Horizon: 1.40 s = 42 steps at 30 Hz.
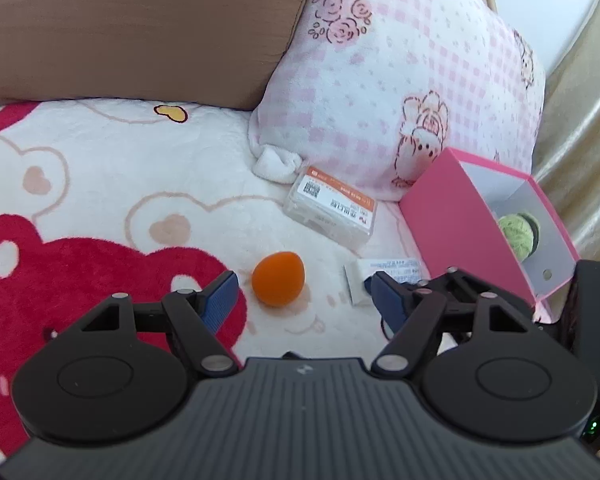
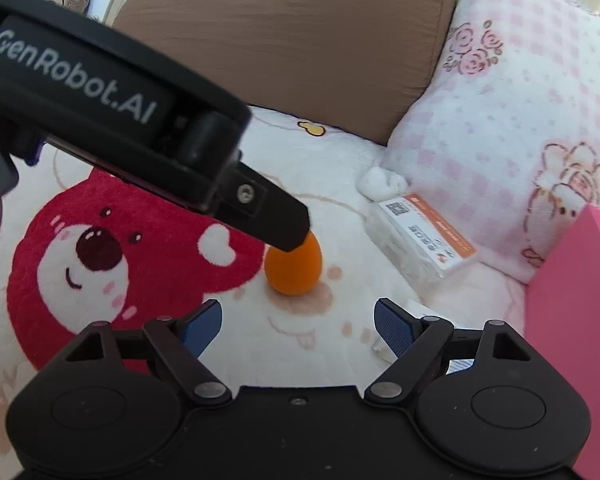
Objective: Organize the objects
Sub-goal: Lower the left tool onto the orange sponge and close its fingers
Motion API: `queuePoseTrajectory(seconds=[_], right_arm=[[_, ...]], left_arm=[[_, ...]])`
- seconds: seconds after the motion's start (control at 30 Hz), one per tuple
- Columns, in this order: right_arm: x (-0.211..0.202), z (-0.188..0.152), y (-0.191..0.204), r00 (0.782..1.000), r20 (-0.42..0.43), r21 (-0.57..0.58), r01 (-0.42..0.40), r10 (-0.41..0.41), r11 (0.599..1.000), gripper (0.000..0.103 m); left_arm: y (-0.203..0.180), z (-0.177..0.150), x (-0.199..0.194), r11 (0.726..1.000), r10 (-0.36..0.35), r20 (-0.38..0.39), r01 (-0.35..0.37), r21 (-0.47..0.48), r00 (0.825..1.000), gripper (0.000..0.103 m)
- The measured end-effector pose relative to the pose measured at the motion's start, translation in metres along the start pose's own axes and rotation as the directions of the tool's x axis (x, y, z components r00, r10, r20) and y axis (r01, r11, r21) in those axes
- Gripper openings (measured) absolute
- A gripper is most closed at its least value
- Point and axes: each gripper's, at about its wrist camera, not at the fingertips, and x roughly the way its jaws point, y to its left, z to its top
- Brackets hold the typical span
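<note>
Orange sponge (image 2: 296,272) top behind left gripper (image 2: 290,236)

Daylit bed (image 1: 100,168) with brown cushion (image 1: 140,28) and pink pillow (image 1: 400,80).

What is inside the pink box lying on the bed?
The pink box holds a green ball of yarn against its white lining. The box's near wall hides the rest of the inside.

A fleecy white blanket (image 1: 100,184) printed with red bears covers the bed. On it lie an orange egg-shaped sponge (image 1: 278,278), a clear plastic box (image 1: 332,210) (orange label up), a paper packet (image 1: 384,276), a pink box (image 1: 460,220) and two pillows along its far edge.
</note>
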Motion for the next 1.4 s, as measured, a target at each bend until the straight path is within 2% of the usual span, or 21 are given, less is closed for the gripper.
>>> queuePoseTrajectory(seconds=[0.2,0.4,0.57,0.7,0.87,1.03,1.2,1.3,1.4], right_arm=[[0.015,0.004,0.001,1.0,0.01,-0.006,-0.001,0.001,1.0,0.084],[0.027,0.006,-0.001,1.0,0.009,0.035,-0.023,0.023,0.999,0.083],[0.039,0.005,0.0,0.999,-0.011,0.043,-0.03,0.031,0.999,0.077],[0.047,0.004,0.001,0.999,-0.028,0.061,-0.031,0.033,0.998,0.07],[0.045,0.005,0.003,0.999,-0.006,0.057,-0.039,0.04,0.998,0.049],[0.044,0.003,0.001,1.0,-0.005,0.05,-0.027,0.028,0.998,0.038],[0.042,0.001,0.0,0.999,-0.002,0.054,-0.032,0.032,0.998,0.037],[0.04,-0.001,0.001,0.999,0.011,0.037,-0.041,0.04,0.998,0.035],[0.037,-0.002,0.006,0.999,-0.001,0.014,-0.042,0.042,0.999,0.034]], left_arm=[[0.011,-0.002,0.01,1.0,-0.009,0.003,0.009,0.011,1.0,0.071],[0.021,-0.006,0.023,1.0,-0.019,-0.002,0.019,-0.002,1.0,0.064],[0.027,-0.011,0.032,0.999,-0.028,-0.005,0.028,-0.029,1.0,0.054],[0.035,-0.013,0.032,0.992,-0.085,0.025,0.087,-0.092,0.996,0.049],[0.028,-0.012,0.032,0.995,-0.082,0.022,0.083,-0.061,0.996,0.041],[0.029,-0.013,0.032,0.995,-0.071,0.023,0.072,-0.073,0.997,0.041],[0.033,-0.015,0.035,0.995,-0.054,0.005,0.054,-0.087,0.999,0.041],[0.032,-0.016,0.035,0.996,-0.054,0.0,0.054,-0.067,0.999,0.035],[0.03,-0.014,0.03,0.994,-0.086,0.0,0.086,-0.072,0.996,0.035]])
